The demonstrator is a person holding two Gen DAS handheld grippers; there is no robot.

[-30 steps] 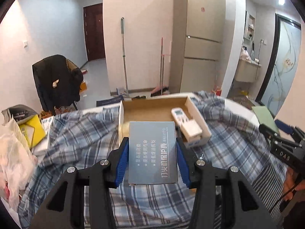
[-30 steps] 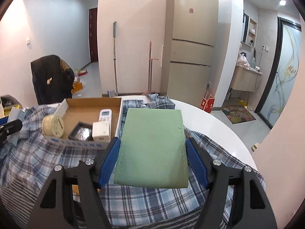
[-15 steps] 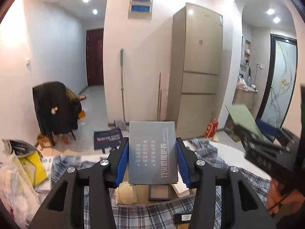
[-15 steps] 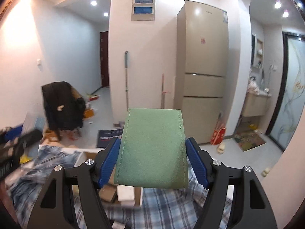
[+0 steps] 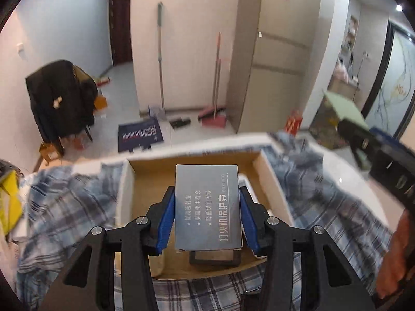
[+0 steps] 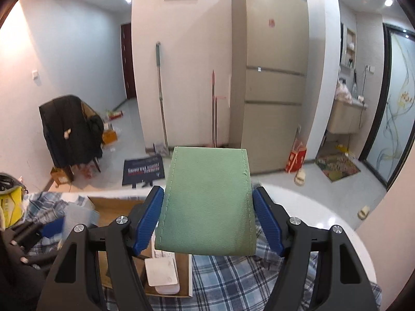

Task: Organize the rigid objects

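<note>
Left fingers [image 5: 174, 215] clamp grey printed rectangular box [image 5: 207, 207], long axis pointing frame-up, directly over open cardboard tray [image 5: 269, 173] at lower centre. Right fingers [image 6: 147, 217] clamp flat green stitched pouch [image 6: 207, 207]; tray sits lower left.

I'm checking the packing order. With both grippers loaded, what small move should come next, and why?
Probably lower the left gripper a little: its grey box hangs over the cardboard tray, above a dark item there. The right gripper holds the green pouch beside the tray.
</note>
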